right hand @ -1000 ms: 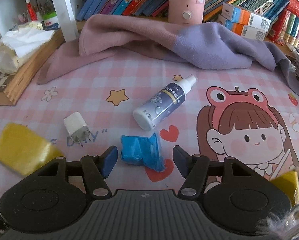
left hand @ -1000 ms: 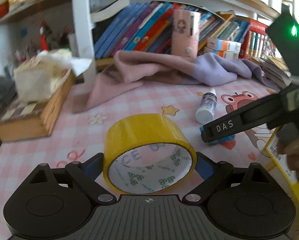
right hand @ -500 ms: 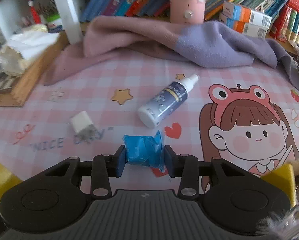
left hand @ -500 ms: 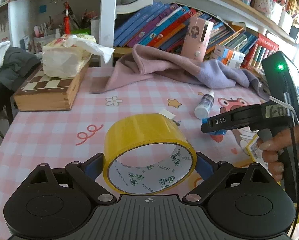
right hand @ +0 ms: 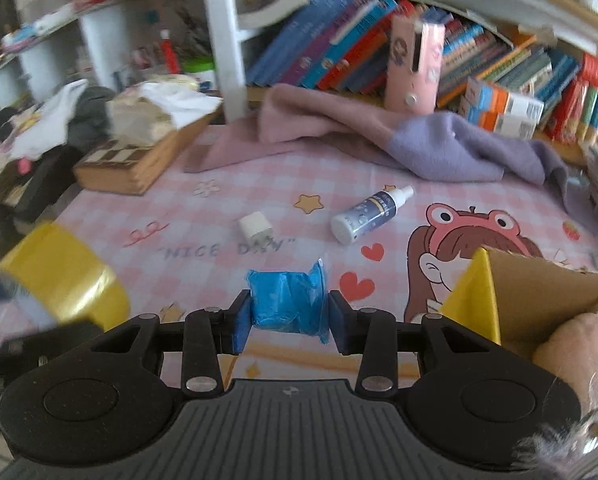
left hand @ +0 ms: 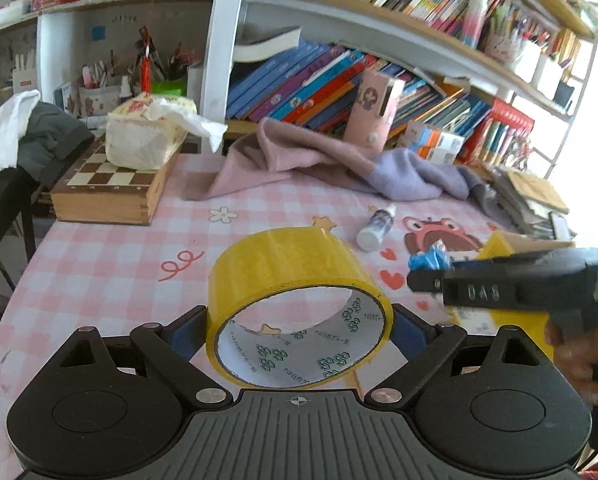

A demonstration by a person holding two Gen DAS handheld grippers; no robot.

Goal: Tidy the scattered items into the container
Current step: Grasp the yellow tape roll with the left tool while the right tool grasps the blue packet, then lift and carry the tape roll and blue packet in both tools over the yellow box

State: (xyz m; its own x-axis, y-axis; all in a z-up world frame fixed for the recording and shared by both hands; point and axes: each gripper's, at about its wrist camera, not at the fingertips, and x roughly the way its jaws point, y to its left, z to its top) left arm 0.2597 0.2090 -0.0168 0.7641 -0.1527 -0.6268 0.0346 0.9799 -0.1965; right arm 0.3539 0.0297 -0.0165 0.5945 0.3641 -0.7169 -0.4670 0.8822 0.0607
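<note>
Both loads are now lifted off the worktop (right hand: pixel 379 184). My left gripper (left hand: pixel 299 330) holds its jaws wide, clamped on the tape (left hand: pixel 295 280); my right gripper (right hand: pixel 287 316) pinches the blue packet (right hand: pixel 285 302). Step: carrying. Next: release over the box (right hand: pixel 539 292), near right.

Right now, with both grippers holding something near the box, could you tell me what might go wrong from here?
1. The left gripper pinches the yellow tape roll across its curved sides; it could roll out of the grip.
2. The blue plastic packet in the right gripper is soft and crinkled and might slip.
3. Both grippers are close together beside the yellow cardboard box; they could collide or nudge it.
</note>
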